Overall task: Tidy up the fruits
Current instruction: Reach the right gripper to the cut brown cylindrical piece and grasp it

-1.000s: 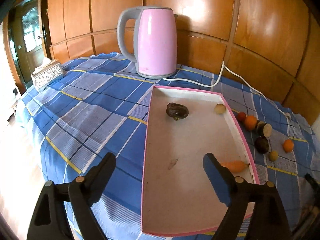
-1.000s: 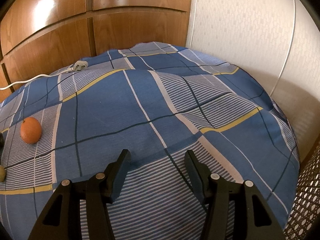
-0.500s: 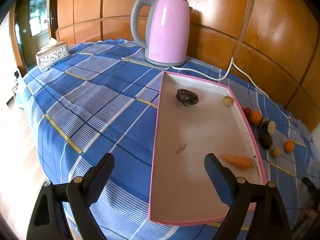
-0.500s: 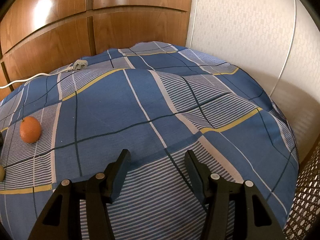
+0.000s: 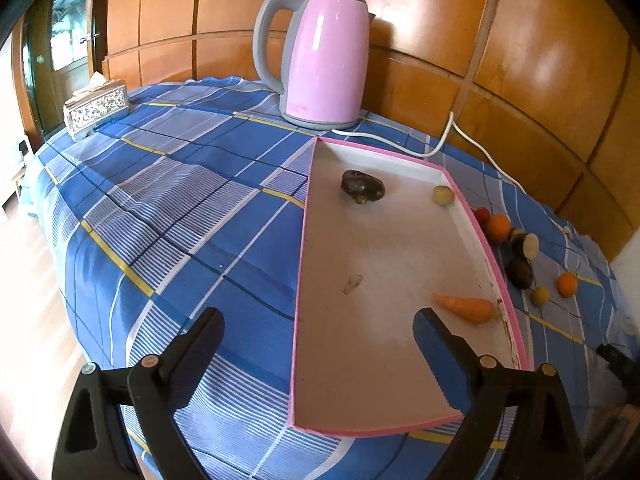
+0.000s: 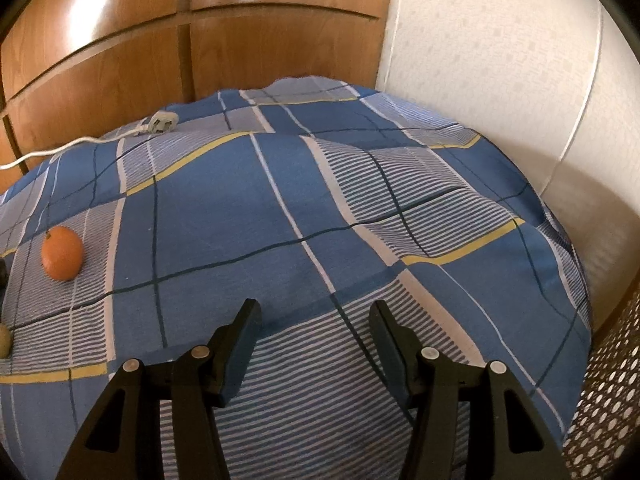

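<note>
- While its jaws are opening wide with nothing between them, the left gripper (image 5: 318, 320) hangs over the near end of the pink-rimmed tray (image 5: 298, 280), which lies on the blue checked cloth (image 5: 180, 220);
- inside the tray a carrot (image 5: 466, 307) lies near the right rim, just beyond the gripper's right finger; a dark lumpy fruit (image 5: 362, 186) sits toward the far end, and a small pale round fruit (image 5: 442, 195) rests in the far right corner;
- outside the tray, on the cloth to its right, lie an orange (image 5: 498, 229), a small red fruit (image 5: 481, 214) touching it, a dark round fruit (image 5: 520, 273), a second small orange (image 5: 567, 284) and a yellowish ball (image 5: 540, 295);
- a pink kettle (image 5: 324, 60) stands beyond the tray, its white cord (image 5: 444, 140) trailing past the far rim; a tissue box (image 5: 96, 106) sits far left;
- the right gripper (image 6: 315, 318) is partly open and empty, above bare cloth; an orange (image 6: 62, 254) lies well to its left.
</note>
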`<state>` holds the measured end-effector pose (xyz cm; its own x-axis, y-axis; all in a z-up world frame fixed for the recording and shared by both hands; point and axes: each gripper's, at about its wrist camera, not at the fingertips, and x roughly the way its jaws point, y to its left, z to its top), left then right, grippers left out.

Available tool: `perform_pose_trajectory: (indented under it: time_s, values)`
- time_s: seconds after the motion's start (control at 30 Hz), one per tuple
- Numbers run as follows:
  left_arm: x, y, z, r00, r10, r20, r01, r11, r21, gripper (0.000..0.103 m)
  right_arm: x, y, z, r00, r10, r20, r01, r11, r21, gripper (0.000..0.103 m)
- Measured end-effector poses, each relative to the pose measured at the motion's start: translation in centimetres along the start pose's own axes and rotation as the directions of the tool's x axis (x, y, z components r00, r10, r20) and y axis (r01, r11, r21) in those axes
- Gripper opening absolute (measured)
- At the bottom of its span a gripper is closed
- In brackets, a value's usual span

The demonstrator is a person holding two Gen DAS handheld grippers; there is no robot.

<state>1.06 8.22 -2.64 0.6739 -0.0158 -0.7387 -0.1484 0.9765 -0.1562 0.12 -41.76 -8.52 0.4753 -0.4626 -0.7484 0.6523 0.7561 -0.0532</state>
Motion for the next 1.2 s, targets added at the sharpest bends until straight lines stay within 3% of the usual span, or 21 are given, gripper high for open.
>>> perform_pose_trajectory:
  time_s: [0.13,0.23,0.33,0.53,0.63,0.8,1.0,1.13,1.2]
  values:
    - [0.1,-0.3,-0.2,1.0,-0.024,-0.016,0.024,1.0,-0.001,0.098,-1.3,1.0,0.2,0.994,0.103,-0.019,-0.104,0.994,-0.041,0.056]
    - [0.2,-0.4,-0.2,0.999,-0.036,-0.018,0.036,0.999,-0.002,0.098,-2.9,3.0,0.2,0.979,0.204,-0.009,-0.204,0.973,-0.111,0.054]
    - [0.3,-0.5,-0.3,0.999,-0.044,-0.024,0.044,0.999,-0.003,0.098,-4.3,5.5,0.2,0.951,0.308,-0.026,-0.308,0.934,-0.183,0.053]
    - [0.3,-0.6,-0.4,0.998,-0.052,-0.024,0.052,0.999,0.006,0.098,-7.0,11.7,0.3,0.876,0.475,-0.08,-0.474,0.819,-0.324,0.045]
    - [0.4,-0.6,-0.5,0.998,-0.06,-0.029,0.06,0.998,0.006,0.098,-7.9,14.3,0.7,0.844,0.525,-0.107,-0.524,0.768,-0.367,0.043]
    - [0.5,-0.3,-0.5,0.997,-0.067,-0.032,0.067,0.998,-0.006,0.098,-7.8,18.8,1.9,0.81,0.567,-0.149,-0.574,0.716,-0.397,0.043]
    - [0.7,0.4,-0.5,0.998,-0.057,-0.033,0.056,0.998,-0.024,0.098,-6.9,23.0,2.4,0.803,0.56,-0.204,-0.586,0.68,-0.441,0.044]
    - [1.2,0.8,-0.5,0.997,-0.053,-0.052,0.052,0.998,-0.038,0.098,-5.8,25.2,2.1,0.821,0.523,-0.231,-0.564,0.675,-0.475,0.043]
    - [1.3,0.9,-0.6,0.997,-0.054,-0.053,0.052,0.998,-0.04,0.098,-5.3,25.4,1.9,0.829,0.509,-0.232,-0.553,0.679,-0.483,0.037]
